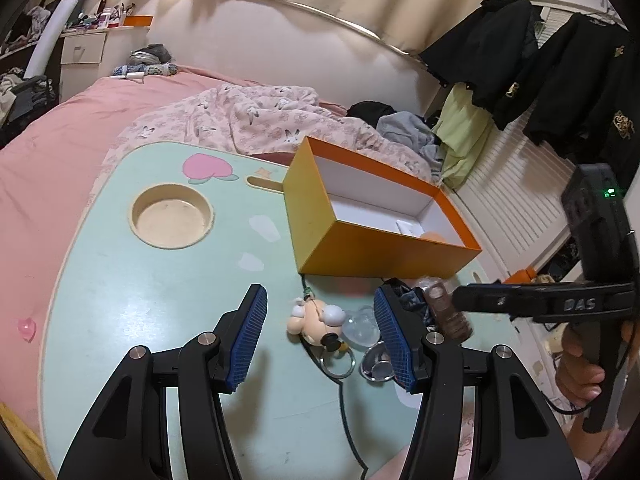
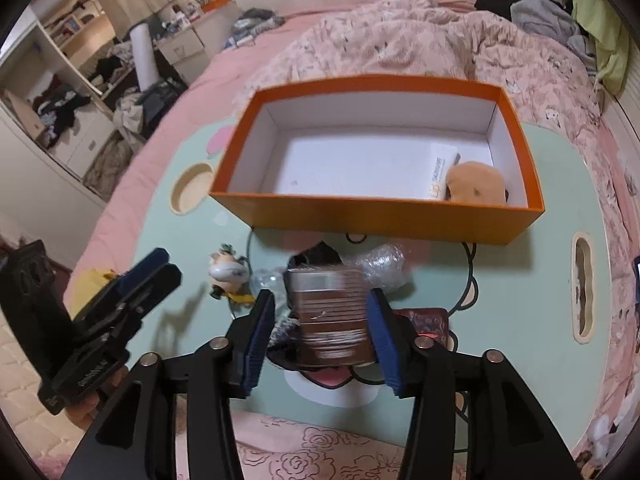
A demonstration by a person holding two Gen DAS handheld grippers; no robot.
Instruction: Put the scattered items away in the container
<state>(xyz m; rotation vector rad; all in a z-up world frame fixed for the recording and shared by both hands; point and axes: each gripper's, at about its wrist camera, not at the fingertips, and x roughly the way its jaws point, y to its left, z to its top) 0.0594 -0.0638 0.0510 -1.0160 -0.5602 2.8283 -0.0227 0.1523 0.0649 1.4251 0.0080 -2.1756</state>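
Note:
An open orange box (image 1: 384, 252) (image 2: 376, 216) with a white inside stands on the mint lap table (image 1: 140, 300) (image 2: 520, 280). A tan plush (image 2: 476, 186) and a white card lie in it. My right gripper (image 2: 322, 320) is shut on a brown ribbed bottle (image 2: 330, 320), blurred, lifted in front of the box; the bottle also shows in the left wrist view (image 1: 444, 308). My left gripper (image 1: 320, 320) is open above a cartoon-head keychain (image 1: 318, 322) (image 2: 228, 270). A clear plastic piece (image 1: 360, 326), a metal cap (image 1: 378, 366), dark fabric and a bubble-wrap bundle (image 2: 380, 266) lie nearby.
The table sits on a pink bed (image 1: 60, 140) with a rumpled floral quilt (image 1: 260, 116). It has a round cup recess (image 1: 172, 216) and slots. A dark red item (image 2: 430, 318) lies under the right gripper. Clothes hang at the right (image 1: 520, 60).

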